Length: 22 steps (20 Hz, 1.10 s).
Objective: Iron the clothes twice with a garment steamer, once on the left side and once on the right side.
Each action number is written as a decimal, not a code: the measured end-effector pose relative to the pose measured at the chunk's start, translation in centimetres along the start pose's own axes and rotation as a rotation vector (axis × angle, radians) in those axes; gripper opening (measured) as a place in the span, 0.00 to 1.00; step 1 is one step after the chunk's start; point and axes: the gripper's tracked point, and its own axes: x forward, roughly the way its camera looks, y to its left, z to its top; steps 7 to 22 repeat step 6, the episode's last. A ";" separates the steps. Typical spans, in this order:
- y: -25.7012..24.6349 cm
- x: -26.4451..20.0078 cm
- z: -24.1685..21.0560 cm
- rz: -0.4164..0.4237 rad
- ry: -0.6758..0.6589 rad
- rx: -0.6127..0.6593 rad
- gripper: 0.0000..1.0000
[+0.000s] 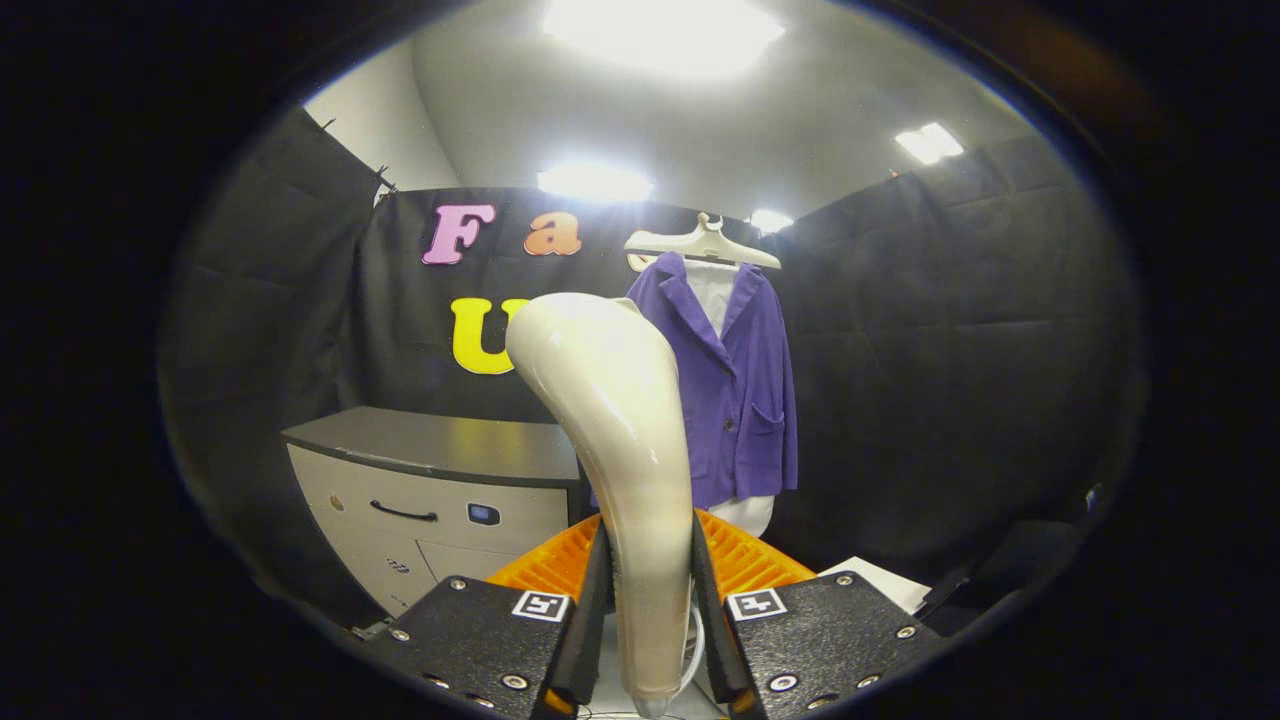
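Observation:
A cream garment steamer point(610, 420) stands upright between my fingers, its handle clamped on both sides and its curved head rising ahead of me. My gripper point(650, 590) is shut on that handle. Beyond the steamer a purple jacket point(735, 380) hangs over a white shirt point(712, 290) on a pale hanger point(703, 244), well away from the steamer head and slightly to its right. The jacket's left edge is hidden behind the steamer.
A grey cabinet point(440, 480) with a dark top and a drawer handle stands to the left, below the jacket's level. A white sheet point(880, 582) lies low on the right. Black cloth walls close the booth on all sides.

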 end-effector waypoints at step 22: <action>-0.2 0.3 -0.3 0.011 0.005 -0.021 0.43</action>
